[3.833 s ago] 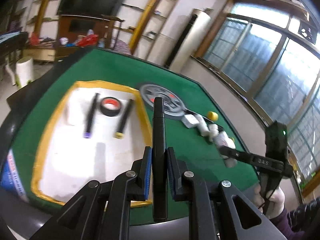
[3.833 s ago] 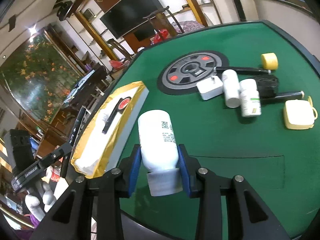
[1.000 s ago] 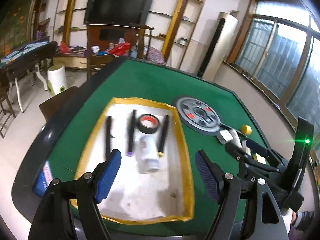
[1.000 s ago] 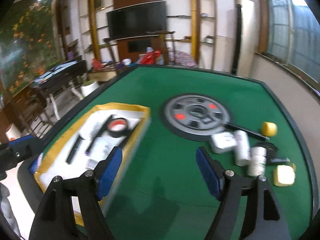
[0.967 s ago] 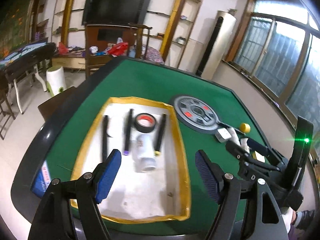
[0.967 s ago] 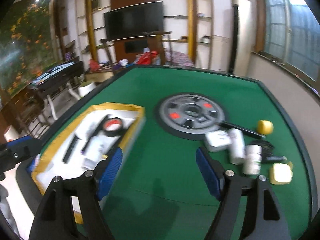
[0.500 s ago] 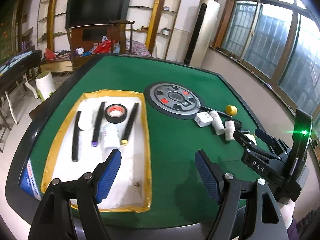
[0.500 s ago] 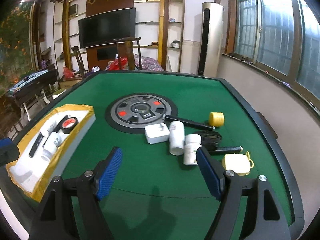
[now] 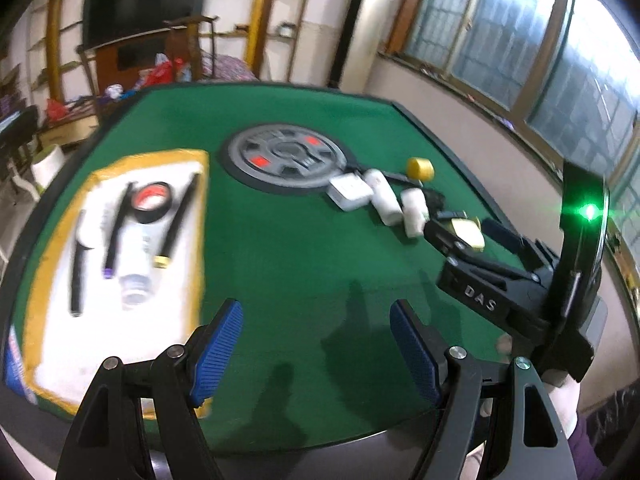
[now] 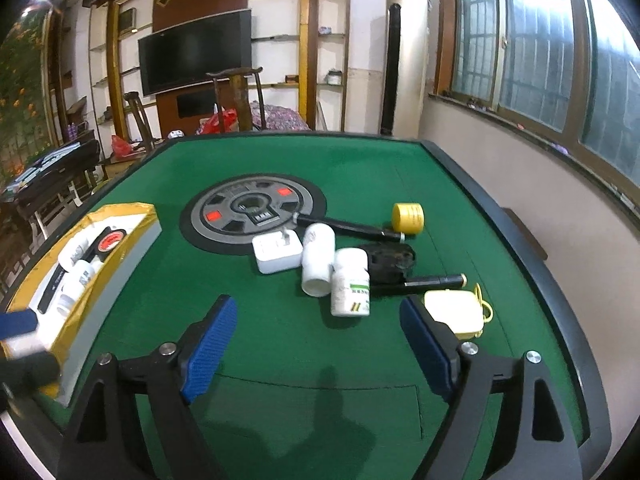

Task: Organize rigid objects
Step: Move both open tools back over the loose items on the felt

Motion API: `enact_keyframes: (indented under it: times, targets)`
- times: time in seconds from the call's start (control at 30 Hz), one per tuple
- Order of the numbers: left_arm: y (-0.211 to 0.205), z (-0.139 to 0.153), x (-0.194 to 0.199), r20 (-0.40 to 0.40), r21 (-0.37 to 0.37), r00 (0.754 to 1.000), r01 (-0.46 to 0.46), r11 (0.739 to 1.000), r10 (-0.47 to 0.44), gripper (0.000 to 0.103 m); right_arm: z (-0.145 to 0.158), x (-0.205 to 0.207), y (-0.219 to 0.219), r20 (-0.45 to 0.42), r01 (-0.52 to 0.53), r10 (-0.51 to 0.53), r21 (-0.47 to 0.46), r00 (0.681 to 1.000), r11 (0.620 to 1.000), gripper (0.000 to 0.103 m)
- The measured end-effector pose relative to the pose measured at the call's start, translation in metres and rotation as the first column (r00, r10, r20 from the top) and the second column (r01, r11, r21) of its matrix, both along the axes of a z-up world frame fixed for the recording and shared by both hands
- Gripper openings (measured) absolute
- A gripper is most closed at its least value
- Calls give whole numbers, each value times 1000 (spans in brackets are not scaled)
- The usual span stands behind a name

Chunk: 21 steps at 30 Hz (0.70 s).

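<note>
My left gripper stands open and empty above bare green felt, right of the yellow-rimmed tray. In the tray lie a black tape roll, several black pens and a white bottle. My right gripper is empty, its jaws opening, just short of a cluster: a white charger, a plain white bottle, a green-labelled bottle, a yellow case, a yellow roll and two black pens.
A grey weight plate lies flat in the middle of the green table. A black oval object sits among the cluster. The table's dark raised edge runs close on the right, with a wall and windows beyond.
Both views have swung right, from the tray towards the cluster. The right jaws stand a little wider. The pen and bottle held earlier now lie in the tray.
</note>
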<state>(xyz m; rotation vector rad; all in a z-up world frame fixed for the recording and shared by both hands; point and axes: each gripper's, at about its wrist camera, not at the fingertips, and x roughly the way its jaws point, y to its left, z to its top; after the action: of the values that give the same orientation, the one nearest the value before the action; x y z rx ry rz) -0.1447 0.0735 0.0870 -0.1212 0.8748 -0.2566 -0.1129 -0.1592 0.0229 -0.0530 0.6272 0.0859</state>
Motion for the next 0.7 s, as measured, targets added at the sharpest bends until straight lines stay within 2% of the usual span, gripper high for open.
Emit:
enact_keyframes:
  times: [0.23,0.4,0.57,0.7]
  targets:
    - [-39,-24,29,-38,29,997,71,997,-70,79,-15,8,-14,-40,34,-34,0,999,999,83]
    - [-49,-41,54,-43,37,997,59,998,-57,79,-19,13,-24,-54,51,-50,11,997,999,83]
    - [-48,-68,73,-121,18,992,27,999,-25,79,-22,24,-42,-86,72,-68,52,994,996,83]
    - [-56,-69,67,-79,63,997,33,997,-28,82,-19,35,-67,-85,122,-117,61,990,991,83]
